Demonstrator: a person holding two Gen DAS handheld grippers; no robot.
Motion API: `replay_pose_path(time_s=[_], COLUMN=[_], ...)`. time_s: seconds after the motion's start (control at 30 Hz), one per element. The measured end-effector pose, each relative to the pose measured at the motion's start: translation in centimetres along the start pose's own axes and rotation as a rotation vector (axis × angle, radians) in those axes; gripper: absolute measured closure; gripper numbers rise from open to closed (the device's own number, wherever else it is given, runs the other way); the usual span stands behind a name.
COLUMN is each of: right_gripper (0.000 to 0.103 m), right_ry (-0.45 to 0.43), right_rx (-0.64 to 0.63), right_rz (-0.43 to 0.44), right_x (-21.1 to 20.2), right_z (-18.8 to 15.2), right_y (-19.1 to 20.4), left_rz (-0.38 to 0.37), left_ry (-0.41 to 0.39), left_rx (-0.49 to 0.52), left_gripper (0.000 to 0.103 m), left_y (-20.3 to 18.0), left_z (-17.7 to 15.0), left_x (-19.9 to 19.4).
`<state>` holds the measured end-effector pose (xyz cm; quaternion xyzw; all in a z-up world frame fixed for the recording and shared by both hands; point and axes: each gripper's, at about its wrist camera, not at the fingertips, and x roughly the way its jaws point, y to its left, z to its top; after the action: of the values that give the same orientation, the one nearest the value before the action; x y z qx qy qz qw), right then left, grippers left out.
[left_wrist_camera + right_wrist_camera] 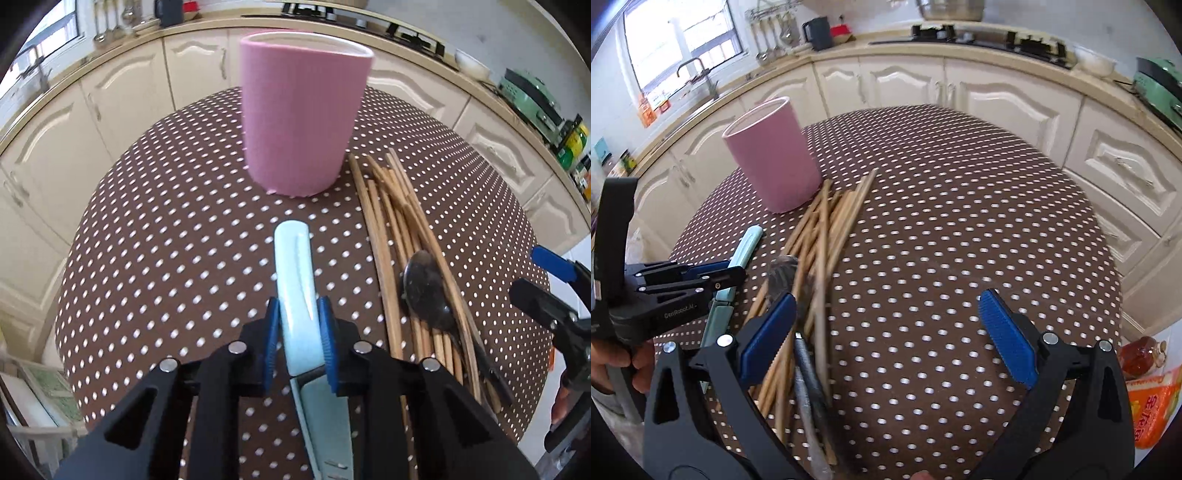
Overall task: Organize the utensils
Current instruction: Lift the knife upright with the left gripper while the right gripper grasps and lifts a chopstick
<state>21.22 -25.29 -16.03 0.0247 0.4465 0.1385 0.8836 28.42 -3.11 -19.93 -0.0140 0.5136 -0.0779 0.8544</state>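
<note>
Cream cabinets (993,99) with arched panel doors curve round the far side of the room under a pale counter carrying a black hob (982,38); a window (683,40) stands at far left. Near them, a brown cloth with white dots covers the round surface (960,229). On it a pink holder (301,114) stands upright at far left, with loose wooden chopsticks (827,229) and a dark spoon (424,291) just right of it. The left tool (298,332) grips a pale blue knife handle (295,269). The right tool (886,332) gapes wide above the chopsticks, holding nothing.
</note>
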Motion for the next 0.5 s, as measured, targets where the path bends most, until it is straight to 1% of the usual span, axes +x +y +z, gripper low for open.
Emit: replay_pose_path(time_s=[0.03,0.1,0.17,0.2,0.27,0.3,0.33,0.37,0.5], right_gripper=[0.006,0.011,0.027,0.031,0.049,0.053,0.061,0.067,0.073], right_ry=[0.016,0.059,0.091,0.115,0.148,0.164,0.183,0.2,0.235], right_rx=[-0.002,-0.005,-0.01,-0.015,-0.014,-0.011,-0.009,-0.005,0.001], right_rz=[0.018,0.065,0.093,0.094,0.105,0.111,0.105,0.102,0.128], right_x=[0.2,1.0,1.6,2.1,2.8,3.2,3.6,4.0,4.8], right_z=[0.3,1.2,1.9,2.5,2.9,3.1,3.2,3.4,3.1], right_y=[0.4,1.2,1.9,2.4,3.0,3.0,3.1,3.2,3.5], left_rz=[-0.007,-0.026,-0.042,-0.043,-0.047,-0.055,-0.061,-0.064,-0.078], left_ry=[-0.003,-0.007,-0.022,-0.027,-0.044,-0.06,-0.069,-0.08,-0.118], left_rx=[-0.016,-0.049,-0.073,-0.079,-0.093,-0.102,-0.107,-0.112,-0.119], left_gripper=[0.082,0.082,0.082,0.082,0.083,0.083,0.083,0.083,0.083], left_y=[0.3,0.8,1.1,1.5,2.2,2.5,2.7,2.9,3.5], left_z=[-0.3,-1.1,-1.5,-1.7,-2.0,-2.1,-1.9,-1.9,-2.5], left_x=[-0.1,-0.9,-1.8,-2.0,-3.0,-3.5,-4.1,-4.5,-6.4])
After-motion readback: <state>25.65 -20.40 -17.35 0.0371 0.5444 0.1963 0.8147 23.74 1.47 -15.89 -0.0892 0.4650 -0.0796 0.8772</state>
